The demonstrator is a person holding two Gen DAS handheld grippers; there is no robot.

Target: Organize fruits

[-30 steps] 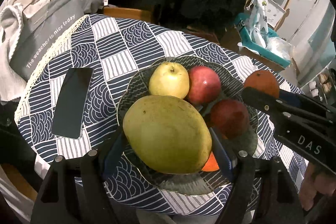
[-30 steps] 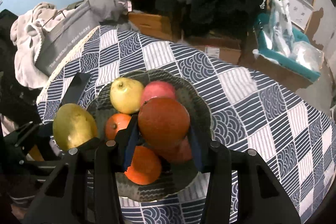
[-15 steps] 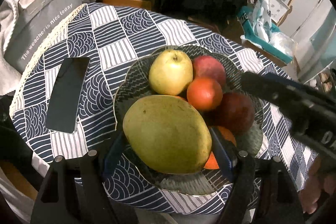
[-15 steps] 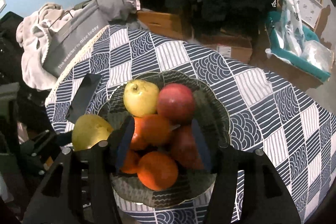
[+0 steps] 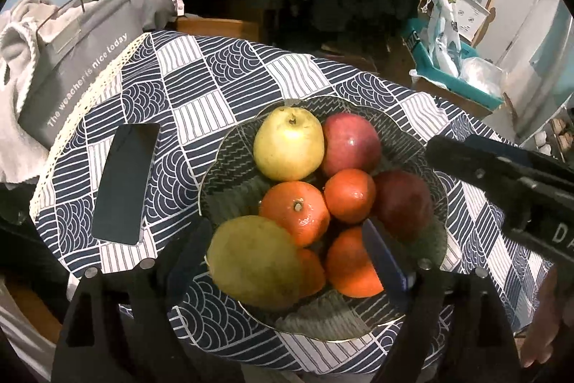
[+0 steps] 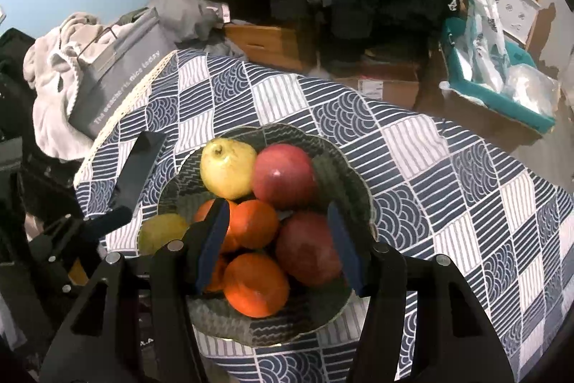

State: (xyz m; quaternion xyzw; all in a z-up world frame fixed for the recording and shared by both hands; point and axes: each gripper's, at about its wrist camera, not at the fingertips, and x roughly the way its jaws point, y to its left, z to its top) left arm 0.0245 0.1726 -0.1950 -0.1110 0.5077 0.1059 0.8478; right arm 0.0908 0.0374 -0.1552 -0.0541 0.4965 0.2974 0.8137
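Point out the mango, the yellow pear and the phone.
mango (image 5: 253,262): left wrist view, middle of its green skin.
yellow pear (image 5: 288,144): left wrist view, its front face.
phone (image 5: 125,183): left wrist view, centre of its dark screen.

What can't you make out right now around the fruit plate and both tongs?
- Small orange, left wrist view: mostly hidden between the mango and a bigger orange.
- Plate near rim, right wrist view: covered by the right tongs, open over the fruit.
- Left tongs, jaws just opening: whether the pads touch the mango, unclear.
- Phone screen: dark, unreadable.
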